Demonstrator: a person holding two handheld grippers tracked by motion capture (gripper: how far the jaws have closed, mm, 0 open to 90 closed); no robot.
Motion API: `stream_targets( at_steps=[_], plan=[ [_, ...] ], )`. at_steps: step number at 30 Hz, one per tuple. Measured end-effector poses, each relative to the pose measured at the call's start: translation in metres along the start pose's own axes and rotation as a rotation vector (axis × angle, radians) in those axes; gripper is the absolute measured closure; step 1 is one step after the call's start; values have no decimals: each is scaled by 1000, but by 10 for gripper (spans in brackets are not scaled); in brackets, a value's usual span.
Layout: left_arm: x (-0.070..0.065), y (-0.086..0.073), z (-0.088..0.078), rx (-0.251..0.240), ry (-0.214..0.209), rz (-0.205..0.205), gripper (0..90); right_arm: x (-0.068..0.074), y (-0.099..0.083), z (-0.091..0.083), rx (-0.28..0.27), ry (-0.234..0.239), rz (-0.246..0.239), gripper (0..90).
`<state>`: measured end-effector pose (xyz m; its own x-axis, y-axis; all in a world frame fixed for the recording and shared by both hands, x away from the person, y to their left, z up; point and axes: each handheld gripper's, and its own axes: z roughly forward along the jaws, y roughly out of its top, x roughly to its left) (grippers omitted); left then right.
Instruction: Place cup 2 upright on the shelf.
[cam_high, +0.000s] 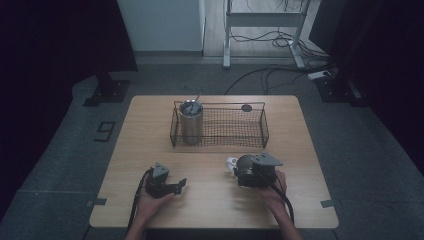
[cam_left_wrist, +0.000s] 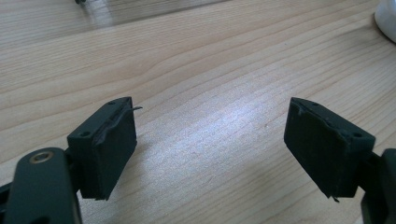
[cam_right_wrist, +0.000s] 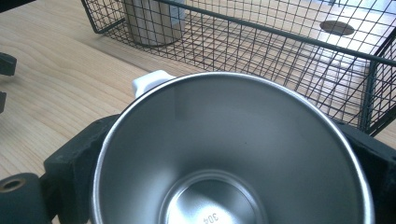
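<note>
My right gripper (cam_high: 243, 170) is shut on a steel cup (cam_right_wrist: 233, 154), held at the table's front right. In the right gripper view the cup's open mouth faces the camera, with a black jaw on each side of it. A small white object (cam_right_wrist: 150, 80) lies on the wood just beyond the cup's rim. My left gripper (cam_high: 176, 186) rests low over the front left of the table. Its jaws stand wide apart over bare wood, with nothing between the pads (cam_left_wrist: 111, 149).
A black wire basket (cam_high: 263, 122) stands at the middle back of the wooden table (cam_high: 210, 200). A steel tumbler (cam_high: 191, 121) holding utensils stands in its left end. A dark round spot (cam_high: 246, 107) lies behind the basket. Cables and a desk frame are on the floor beyond.
</note>
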<state>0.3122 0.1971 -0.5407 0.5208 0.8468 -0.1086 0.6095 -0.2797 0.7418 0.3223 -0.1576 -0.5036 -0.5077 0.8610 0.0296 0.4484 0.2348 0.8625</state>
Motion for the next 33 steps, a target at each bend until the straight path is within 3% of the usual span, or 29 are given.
stream_targets(
  at_steps=[14, 24, 33],
  plan=[
    [-1, 0, -1, 1, 2, 7, 174, 4, 2, -6, -8, -8, -11, 58],
    [-2, 0, 0, 4, 2, 9, 174, 5, 11, -21, -40, 13, -4, 58],
    [-3, 1, -1, 1, 0, 12, 174, 0, 14, -26, -34, 17, 12, 58]
  ],
)
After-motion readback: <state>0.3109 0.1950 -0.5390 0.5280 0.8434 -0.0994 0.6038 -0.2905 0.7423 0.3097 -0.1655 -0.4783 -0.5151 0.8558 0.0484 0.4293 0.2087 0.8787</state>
